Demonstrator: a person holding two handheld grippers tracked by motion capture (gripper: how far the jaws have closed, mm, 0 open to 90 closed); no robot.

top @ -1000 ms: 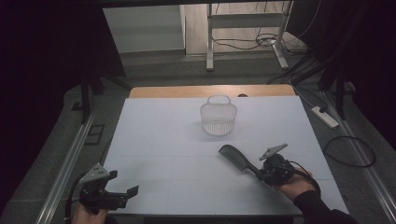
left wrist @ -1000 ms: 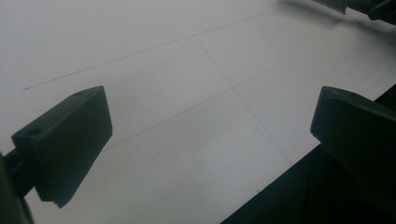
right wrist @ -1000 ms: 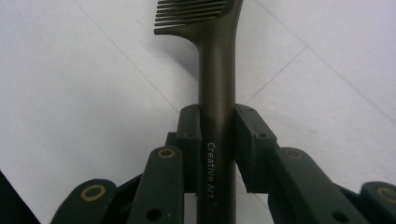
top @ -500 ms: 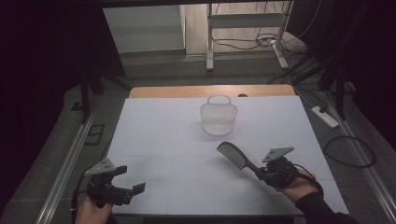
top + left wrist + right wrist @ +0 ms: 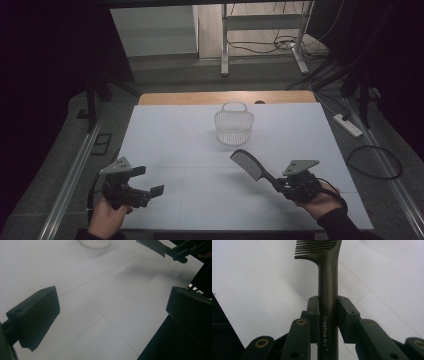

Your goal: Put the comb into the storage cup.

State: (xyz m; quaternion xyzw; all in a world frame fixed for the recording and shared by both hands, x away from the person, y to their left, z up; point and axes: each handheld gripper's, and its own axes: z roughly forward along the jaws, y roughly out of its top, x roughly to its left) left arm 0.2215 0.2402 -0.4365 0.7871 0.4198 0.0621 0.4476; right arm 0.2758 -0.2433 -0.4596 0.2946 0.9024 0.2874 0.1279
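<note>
A dark comb (image 5: 248, 164) is held above the white table, its toothed head pointing up and left toward the basket. My right gripper (image 5: 278, 185) is shut on its handle (image 5: 328, 302), the two pads pressing on either side; the handle reads "Creative Art". The comb (image 5: 152, 245) also appears at the top of the left gripper view. A small white wire basket (image 5: 233, 124) stands upright at the table's far middle. My left gripper (image 5: 149, 181) hovers over the table's near left corner, its jaws wide apart with nothing between them.
The white table (image 5: 180, 145) ends in a wooden strip at the far side. Metal rails run along the floor on both sides. A power strip (image 5: 348, 125) and cables lie on the floor to the right; a metal frame stands behind the table.
My left gripper has moved up and to the right over the near left corner. The right gripper with the comb has shifted only slightly.
</note>
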